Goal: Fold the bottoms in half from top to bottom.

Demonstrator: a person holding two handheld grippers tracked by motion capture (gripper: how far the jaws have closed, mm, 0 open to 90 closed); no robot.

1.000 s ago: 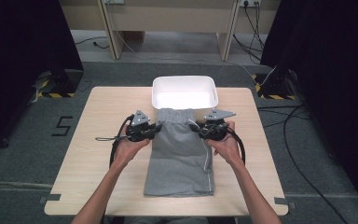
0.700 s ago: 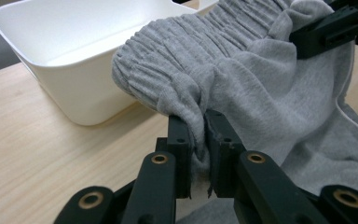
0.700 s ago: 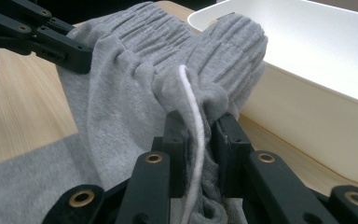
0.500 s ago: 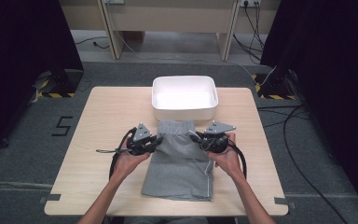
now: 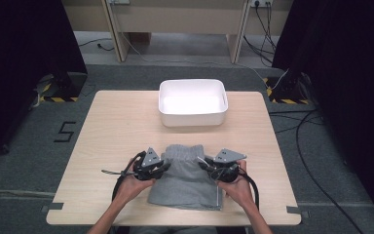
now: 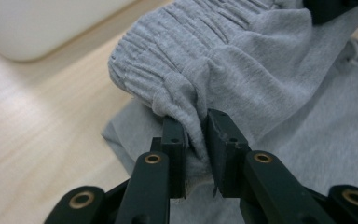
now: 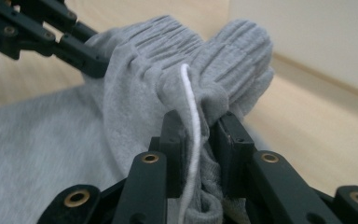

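Your left gripper [image 5: 161, 165] and your right gripper [image 5: 205, 165] sit at either side of the grey sweatpants [image 5: 187, 183], which lie on the near half of the tabletop [image 5: 117, 122], in front of you and well short of the white bin [image 5: 193, 102] at the far middle. The elastic waistband [image 5: 185, 150] is the end towards the bin, and it is bunched and raised between your two hands, while the rest of the garment lies flat towards the near edge.

In the left gripper view your jaws are narrow, with a pinched fold of the grey sweatpants [image 6: 261, 79] at the waistband's corner pressed between the two pads. These jaws have just been easing a little wider, yet the cloth is clamped between them. The ribbed waistband [image 6: 168, 51] arches up beyond the jaws, and the white bin [image 6: 42, 23] shows at the upper left of that view.

In the right gripper view your jaws are likewise narrow and closed on a fold of the grey sweatpants [image 7: 130, 112], with the white drawstring [image 7: 193, 121] running down between the pads along with the cloth. These jaws too have just opened a touch. Your left gripper [image 7: 93, 65] shows at the upper left of that view, holding the opposite corner of the waistband [image 7: 242, 46].
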